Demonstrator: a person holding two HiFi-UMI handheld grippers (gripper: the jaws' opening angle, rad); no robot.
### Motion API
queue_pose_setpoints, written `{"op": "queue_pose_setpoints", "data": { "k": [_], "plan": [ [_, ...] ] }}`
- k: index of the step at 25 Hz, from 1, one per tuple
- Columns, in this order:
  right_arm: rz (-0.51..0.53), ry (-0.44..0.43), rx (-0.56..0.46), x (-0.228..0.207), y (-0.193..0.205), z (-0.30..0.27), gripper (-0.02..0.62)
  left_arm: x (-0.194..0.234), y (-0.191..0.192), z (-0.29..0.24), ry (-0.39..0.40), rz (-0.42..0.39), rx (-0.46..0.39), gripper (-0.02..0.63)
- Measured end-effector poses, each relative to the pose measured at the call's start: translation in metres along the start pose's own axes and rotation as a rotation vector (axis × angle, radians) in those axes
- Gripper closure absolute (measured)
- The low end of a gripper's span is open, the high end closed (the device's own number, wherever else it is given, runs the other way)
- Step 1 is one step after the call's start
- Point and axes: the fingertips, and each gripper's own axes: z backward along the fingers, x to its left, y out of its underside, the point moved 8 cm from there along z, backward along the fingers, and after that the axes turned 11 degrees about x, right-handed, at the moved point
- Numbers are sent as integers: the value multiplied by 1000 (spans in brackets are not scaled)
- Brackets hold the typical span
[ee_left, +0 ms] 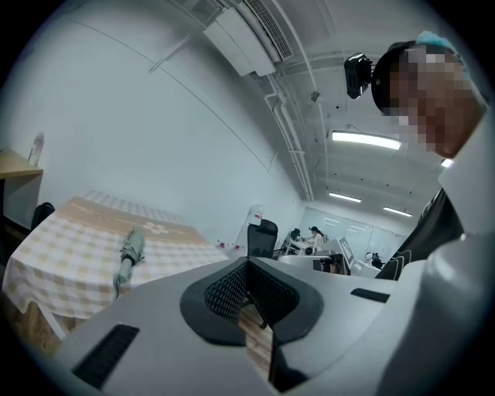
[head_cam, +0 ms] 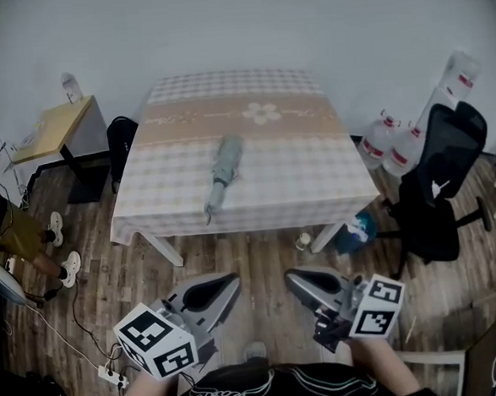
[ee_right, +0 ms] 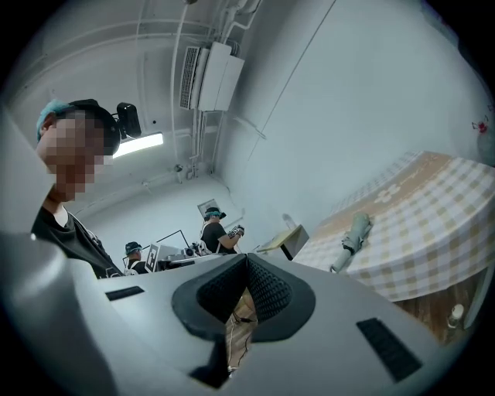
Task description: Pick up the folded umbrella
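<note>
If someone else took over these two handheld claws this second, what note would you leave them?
Left gripper: shut, empty, held over the floor short of the table.
Right gripper: shut, empty, alongside the left.
Folded umbrella: lying on the checked tablecloth, near the table's middle.
Done: nothing yet; the umbrella is untouched.
Left: reach the table, open a gripper, close on the umbrella, lift it.

I see a grey-green umbrella (head_cam: 226, 171); the table (head_cam: 306, 176) wears beige-and-white checks and a tan flowered band.
</note>
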Motion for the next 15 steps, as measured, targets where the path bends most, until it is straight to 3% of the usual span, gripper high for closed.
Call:
{"op": "queue_pose_setpoints", "data": {
  "k": [8,15],
  "plan": [
    [25,-2,-11,-26,-33,-16,583,34,-33,-18,-26,-39,-3,611],
    [17,-33,-14,-73,-60,-23,583,61,-56,-50,-78,-25,1,611]
  ]
}}
